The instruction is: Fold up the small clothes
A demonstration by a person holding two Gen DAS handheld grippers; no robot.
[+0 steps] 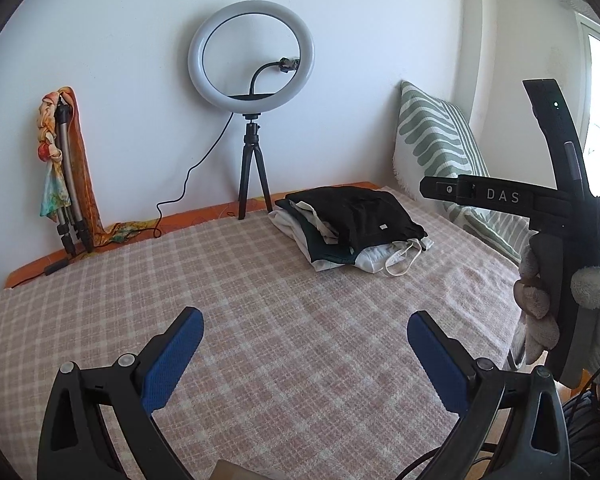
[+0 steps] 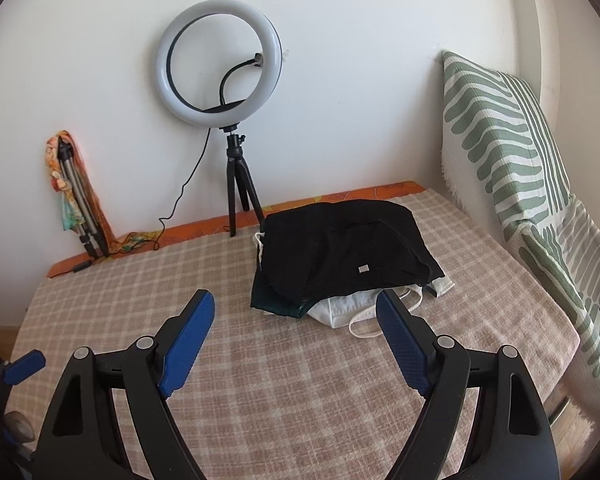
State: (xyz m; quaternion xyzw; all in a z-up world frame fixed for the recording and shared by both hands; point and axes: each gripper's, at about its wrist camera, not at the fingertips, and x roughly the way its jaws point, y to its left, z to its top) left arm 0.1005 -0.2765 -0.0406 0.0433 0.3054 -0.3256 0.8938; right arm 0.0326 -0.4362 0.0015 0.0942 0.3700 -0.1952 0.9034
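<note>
Left gripper (image 1: 305,334) jaws spread wide, nothing held, over the checked blanket (image 1: 260,280) at lower frame. Right gripper (image 2: 295,326) also wide open, empty. Pile of clothes (image 2: 340,256), black garment (image 2: 332,236) on top, sits centre frame near the ring light (image 2: 220,62). Striped cushion (image 2: 500,140) at right.

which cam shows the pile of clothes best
The right wrist view: the pile of clothes sits nearer and larger, with the black top garment and white strap clear. The left wrist view shows the same pile smaller, farther off.
</note>
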